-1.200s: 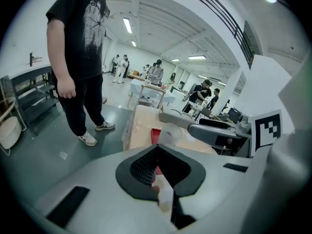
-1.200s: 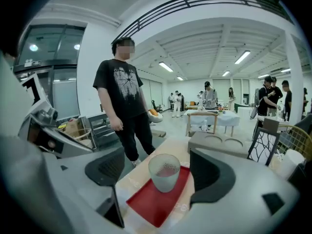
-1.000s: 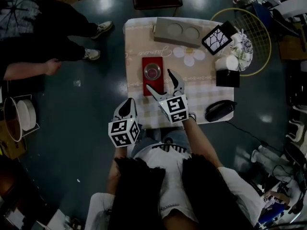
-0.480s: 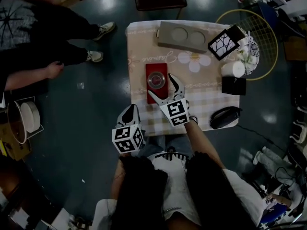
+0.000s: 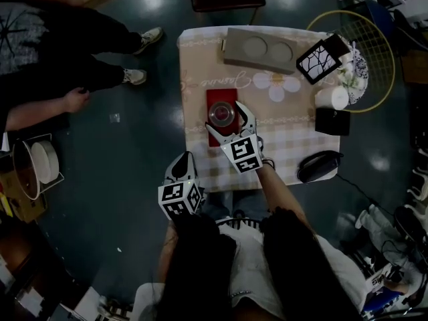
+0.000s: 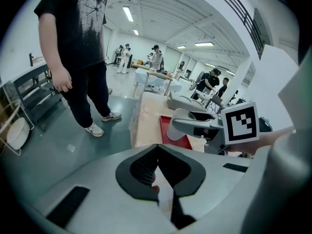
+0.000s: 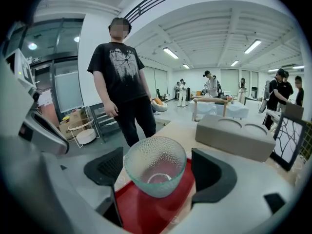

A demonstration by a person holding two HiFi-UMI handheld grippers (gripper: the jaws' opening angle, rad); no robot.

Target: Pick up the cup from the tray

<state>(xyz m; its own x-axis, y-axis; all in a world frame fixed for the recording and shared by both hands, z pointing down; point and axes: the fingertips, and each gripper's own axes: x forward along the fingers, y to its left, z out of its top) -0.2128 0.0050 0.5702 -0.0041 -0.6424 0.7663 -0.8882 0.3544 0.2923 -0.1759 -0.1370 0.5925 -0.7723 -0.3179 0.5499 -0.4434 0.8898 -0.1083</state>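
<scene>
Since a second ago the right claw (image 5: 225, 117) has pushed forward from the table's near half onto the red tray (image 5: 217, 97); it now straddles the cup, which sat ahead of its tips before. The left claw (image 5: 182, 160) has barely shifted: it hangs off the near edge of the table (image 5: 200, 65), pads pressed together on nothing, out of play. The right claw is wide open and holds nothing yet. In the right gripper view the dimpled glass cup (image 7: 155, 172) stands upright between the two pads, a small gap on each side, left pad nearer than right, no contact that I can see. The cup is on the tray, roughly mid-tray, and looks empty. Handling, my read: thin clear glass, so rigid, light and breakable. Smooth glass is slippery, though the pebbled wall should give the pads some bite. The shape is the issue: wide rim tapering to a small base, so a pinch on the sloped wall may tend to push the cup down out of the pads. I'd take it across the full diameter, pads on opposite sides just under the rim. Centre the claw first so both pads land together, or the nearer left pad may shove the cup along the tray. Close gently, with only enough force to hold. The tray looks loose on the cloth, so lift straight up.
</scene>
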